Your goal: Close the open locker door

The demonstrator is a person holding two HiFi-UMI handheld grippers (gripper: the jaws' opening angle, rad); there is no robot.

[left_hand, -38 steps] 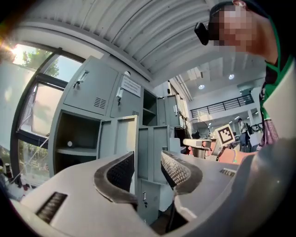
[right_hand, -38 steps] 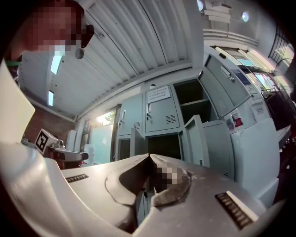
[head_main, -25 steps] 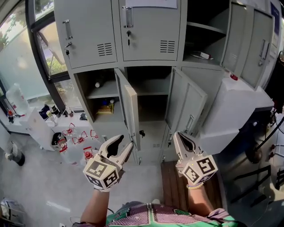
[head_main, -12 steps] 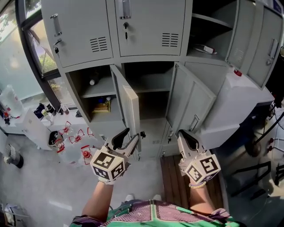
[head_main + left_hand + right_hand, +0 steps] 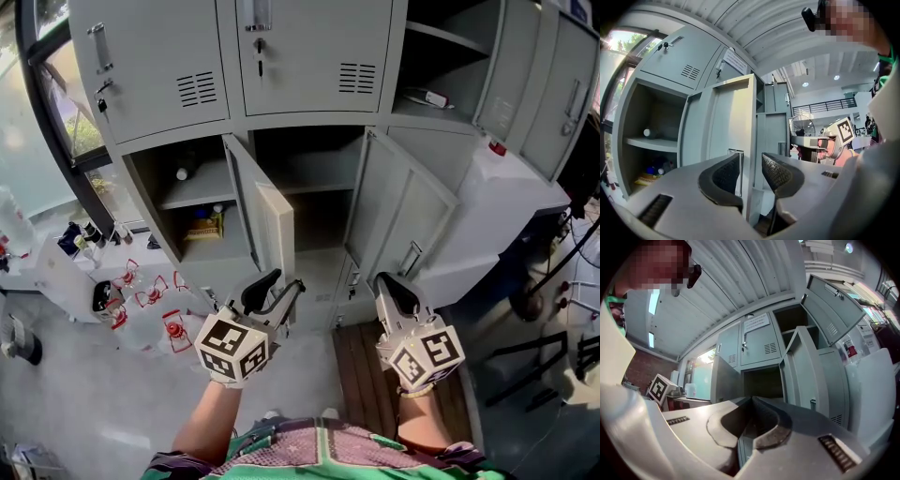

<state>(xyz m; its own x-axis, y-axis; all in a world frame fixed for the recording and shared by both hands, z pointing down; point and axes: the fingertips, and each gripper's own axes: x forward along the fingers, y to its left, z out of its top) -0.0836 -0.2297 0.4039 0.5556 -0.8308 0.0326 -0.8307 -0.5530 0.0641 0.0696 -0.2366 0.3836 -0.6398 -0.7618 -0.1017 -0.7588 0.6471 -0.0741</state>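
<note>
Standing swung well out from the lower-left compartment (image 5: 159,192), the open locker door (image 5: 270,230) is hinged on that compartment's right side and turns its free edge toward the person. It is a plain pale grey metal panel with folded edges. Its inner face looks cream in the head view, and the left gripper view shows a slim upright handle plate (image 5: 736,153) near the free edge.

The left gripper (image 5: 286,281) is low at that edge. In its own view the door's edge runs upright through the gap between the dark ribbed pads (image 5: 723,174). The jaws are wide and closing, and neither pad seems to press the metal, though how near the edge is I can't tell.

The right gripper (image 5: 386,279) is held level with it, well apart to the right, its jaws closed together on nothing.

Inside the lower-left compartment a shelf (image 5: 202,192) carries a small dark object, and a yellow box (image 5: 203,225) sits below it. The middle lower compartment's door (image 5: 405,217) also stands open. Above are two closed doors with vent slots (image 5: 196,89). A brown slatted board (image 5: 361,389) lies on the floor under the right gripper.
</note>
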